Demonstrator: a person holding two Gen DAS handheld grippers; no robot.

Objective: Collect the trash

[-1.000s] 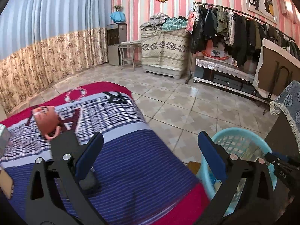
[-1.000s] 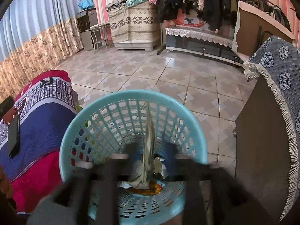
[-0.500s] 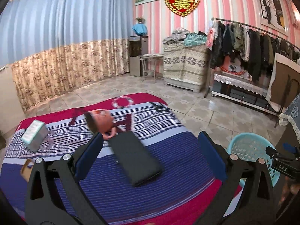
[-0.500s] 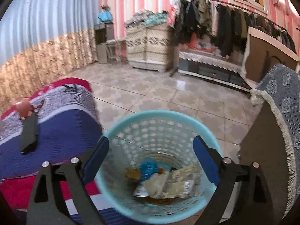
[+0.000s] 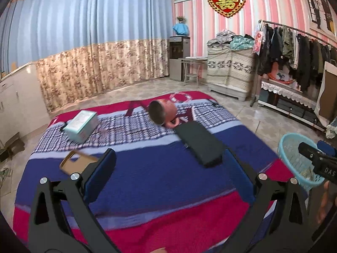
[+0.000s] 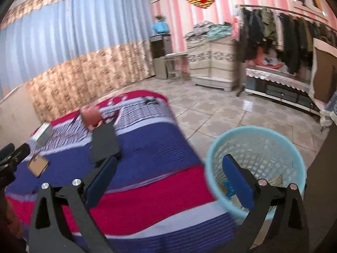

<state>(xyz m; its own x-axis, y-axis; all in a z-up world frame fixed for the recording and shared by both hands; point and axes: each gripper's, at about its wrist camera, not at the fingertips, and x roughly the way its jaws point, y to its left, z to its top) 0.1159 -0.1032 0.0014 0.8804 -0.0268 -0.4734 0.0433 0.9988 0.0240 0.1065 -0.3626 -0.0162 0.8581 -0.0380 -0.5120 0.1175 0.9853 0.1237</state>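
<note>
A light blue mesh trash basket (image 6: 259, 145) stands on the tiled floor to the right of the bed, with some wrappers at its bottom; it also shows in the left wrist view (image 5: 294, 158). My right gripper (image 6: 168, 181) is open and empty, between the bed's edge and the basket. My left gripper (image 5: 170, 177) is open and empty above the striped blanket (image 5: 160, 179). On the blanket lie a tan phone case (image 5: 73, 162), a light teal box (image 5: 81, 125), an orange mug (image 5: 164, 113) on its side and a flat black case (image 5: 200, 143).
A dark cabinet with a fringed blue cloth (image 6: 328, 109) stands right of the basket. A clothes rack (image 5: 294, 46) and covered furniture (image 5: 229, 71) line the far wall. Curtains (image 5: 84, 42) hang on the left. Tiled floor (image 6: 221, 109) lies beyond the bed.
Both grippers have pulled back and up. The right gripper let a wrapper drop into the basket and swung left. The left view now takes in the whole bed.
</note>
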